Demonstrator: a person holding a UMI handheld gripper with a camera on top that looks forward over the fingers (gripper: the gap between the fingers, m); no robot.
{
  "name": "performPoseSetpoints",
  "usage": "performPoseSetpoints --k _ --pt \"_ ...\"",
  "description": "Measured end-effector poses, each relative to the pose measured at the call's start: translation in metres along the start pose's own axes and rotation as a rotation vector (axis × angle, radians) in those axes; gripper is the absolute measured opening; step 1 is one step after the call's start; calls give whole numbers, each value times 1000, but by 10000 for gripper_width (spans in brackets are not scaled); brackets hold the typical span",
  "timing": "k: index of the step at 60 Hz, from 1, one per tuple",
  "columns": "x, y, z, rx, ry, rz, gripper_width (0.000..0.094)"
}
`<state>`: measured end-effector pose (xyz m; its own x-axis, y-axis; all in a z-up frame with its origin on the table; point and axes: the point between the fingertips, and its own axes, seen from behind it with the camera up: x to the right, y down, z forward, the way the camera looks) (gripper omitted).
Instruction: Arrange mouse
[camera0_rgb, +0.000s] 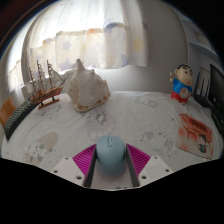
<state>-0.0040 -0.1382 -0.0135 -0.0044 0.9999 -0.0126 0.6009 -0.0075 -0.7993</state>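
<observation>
One mouse (110, 155), pale blue, sits low in the frame's centre, pinched between both fingers of our hand-held gripper (111, 163). We judge it light, rigid and smooth-shelled, so we would grip its flanks.

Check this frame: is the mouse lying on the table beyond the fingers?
No, the pale blue mouse sits between the gripper fingers' pink pads.
</observation>
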Motion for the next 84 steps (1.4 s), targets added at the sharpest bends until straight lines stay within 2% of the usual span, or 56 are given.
performPoseSetpoints --k 1,12,21,25,35,39,48,58,62,68,70,73,76,84 --pt "1 0 0 0 0 1 502" --pt "7 -15 -4 3 -4 20 437" --pt "33 -65 -34 36 7 -1 407" --pt "58 -91 -47 60 16 25 396" --pt "166 -136 -67 110 122 48 395" --pt "222 -134 -66 106 191 52 397" --pt "326 -93 -49 51 286 64 396" --pt "369 -24 -19 -33 277 103 396" --pt "372 -3 -10 -61 264 104 425" --pt "374 2 -11 -53 257 95 549" --pt "377 3 -14 -61 267 89 654" --pt "381 1 -21 -80 288 89 868" --pt "377 -4 -34 -92 286 95 833" --pt "353 -21 -90 -131 243 111 853"
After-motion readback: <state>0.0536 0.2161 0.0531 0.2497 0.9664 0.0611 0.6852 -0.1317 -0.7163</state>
